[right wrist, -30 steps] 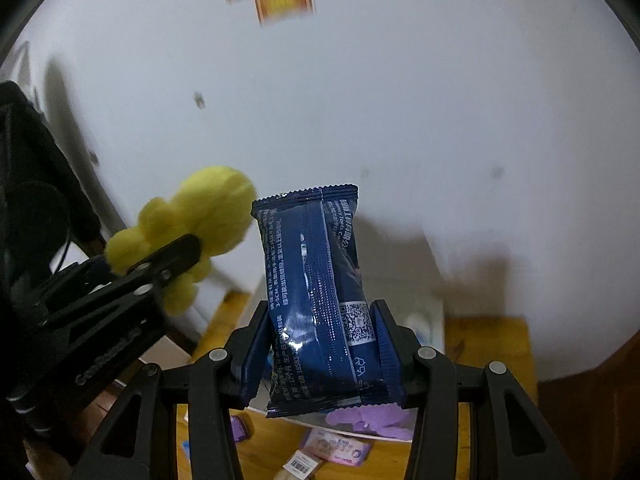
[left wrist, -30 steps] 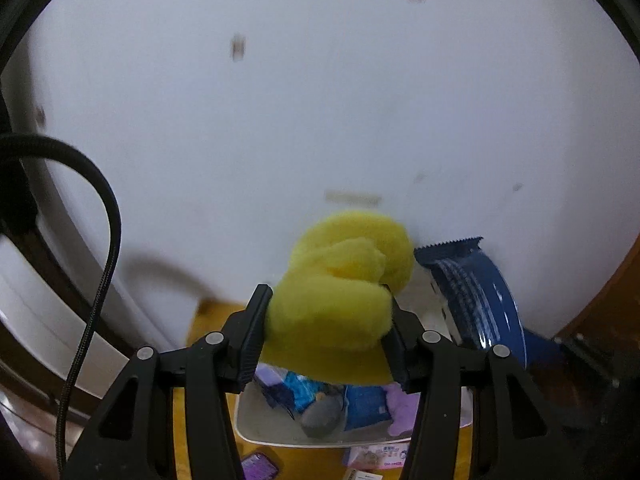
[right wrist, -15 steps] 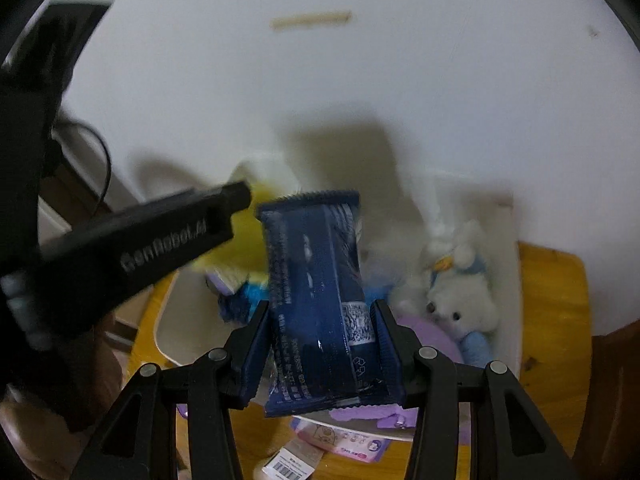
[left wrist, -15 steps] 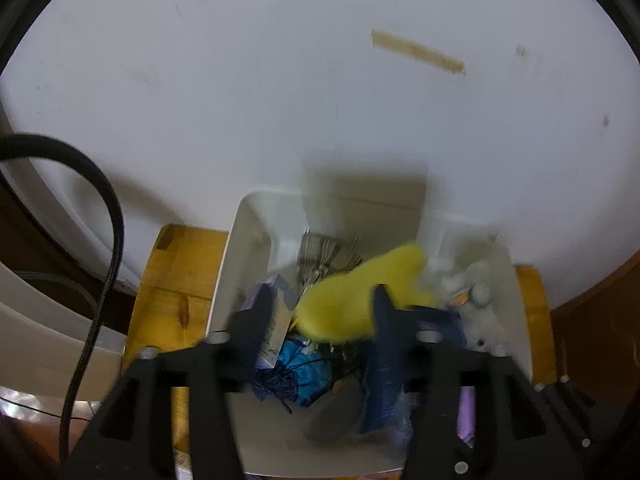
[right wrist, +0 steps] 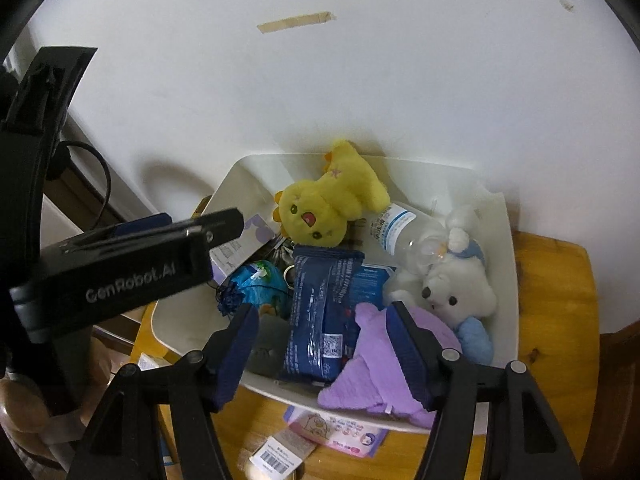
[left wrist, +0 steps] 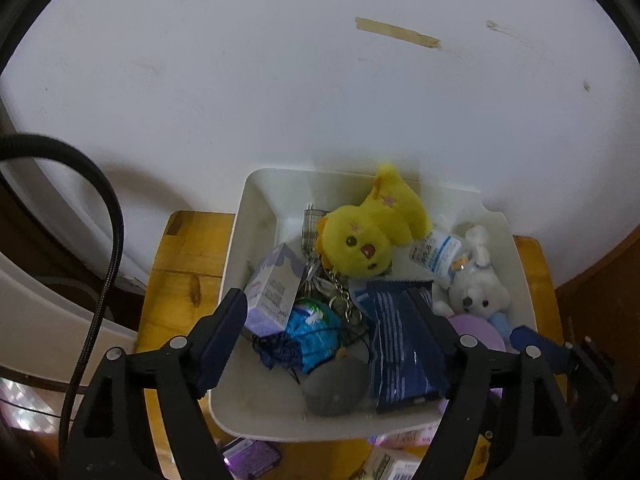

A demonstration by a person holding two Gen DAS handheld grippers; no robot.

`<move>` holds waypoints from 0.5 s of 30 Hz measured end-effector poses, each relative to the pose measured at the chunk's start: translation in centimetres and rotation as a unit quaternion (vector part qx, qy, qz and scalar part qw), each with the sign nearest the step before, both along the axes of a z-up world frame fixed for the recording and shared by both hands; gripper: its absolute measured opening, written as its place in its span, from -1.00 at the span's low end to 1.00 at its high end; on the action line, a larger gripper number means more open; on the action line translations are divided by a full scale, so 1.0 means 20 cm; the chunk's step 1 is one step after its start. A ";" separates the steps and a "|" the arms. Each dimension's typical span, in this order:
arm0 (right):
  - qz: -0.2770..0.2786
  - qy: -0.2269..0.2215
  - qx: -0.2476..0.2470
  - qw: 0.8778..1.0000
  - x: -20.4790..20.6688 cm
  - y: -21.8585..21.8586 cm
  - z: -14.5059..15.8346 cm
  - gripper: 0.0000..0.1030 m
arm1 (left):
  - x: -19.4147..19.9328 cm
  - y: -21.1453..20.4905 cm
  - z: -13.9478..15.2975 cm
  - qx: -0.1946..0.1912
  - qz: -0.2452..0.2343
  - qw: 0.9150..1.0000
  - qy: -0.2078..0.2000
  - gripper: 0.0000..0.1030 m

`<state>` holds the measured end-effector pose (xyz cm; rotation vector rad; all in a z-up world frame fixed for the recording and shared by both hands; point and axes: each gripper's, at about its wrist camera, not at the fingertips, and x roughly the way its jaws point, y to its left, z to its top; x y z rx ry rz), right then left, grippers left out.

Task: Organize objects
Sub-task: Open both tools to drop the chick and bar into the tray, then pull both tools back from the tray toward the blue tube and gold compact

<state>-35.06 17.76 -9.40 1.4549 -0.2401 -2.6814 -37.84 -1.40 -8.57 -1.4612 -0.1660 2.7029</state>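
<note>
The yellow chick point(left wrist: 370, 232) lies in the white bin point(left wrist: 256, 208), near the back wall, face up, its head over the keys point(left wrist: 340, 300) and a checked cloth. My left gripper point(left wrist: 332, 336) has just been opening and now stands wide with nothing between its pads; the chick is well clear of them. The blue packet point(right wrist: 324, 312) is in the bin too, lying lengthwise on the pile between the grey lump point(right wrist: 268, 344) and the purple plush point(right wrist: 384, 356). My right gripper point(right wrist: 322, 348) has just been opening as well; the packet sits in the gap between its jaws, but neither pad presses on it, so I hold nothing on that side either.

Around those two, the bin carries a white bear point(right wrist: 452, 292) against the right wall, a small clear bottle point(right wrist: 396, 228) just behind it, a pale purple carton point(left wrist: 276, 292) at the left, and a blue ball point(left wrist: 312, 332) in the middle. So I judge this pair of drops done.

What is left lies outside the bin on the wooden table point(right wrist: 552, 280): a pink pack point(right wrist: 344, 432) half under the bin's front edge, a tag with a barcode point(right wrist: 280, 452) just in front of it, and a purple thing point(left wrist: 252, 456) by the bin's near left corner. There may be more below my view; I cannot tell. The bin is already heaped, so later items will sit on top.
</note>
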 end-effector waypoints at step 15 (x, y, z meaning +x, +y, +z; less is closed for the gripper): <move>0.004 0.045 0.017 0.999 0.28 -0.01 0.26 0.31 | 0.27 -0.05 0.23 0.001 -0.008 1.000 0.025 0.58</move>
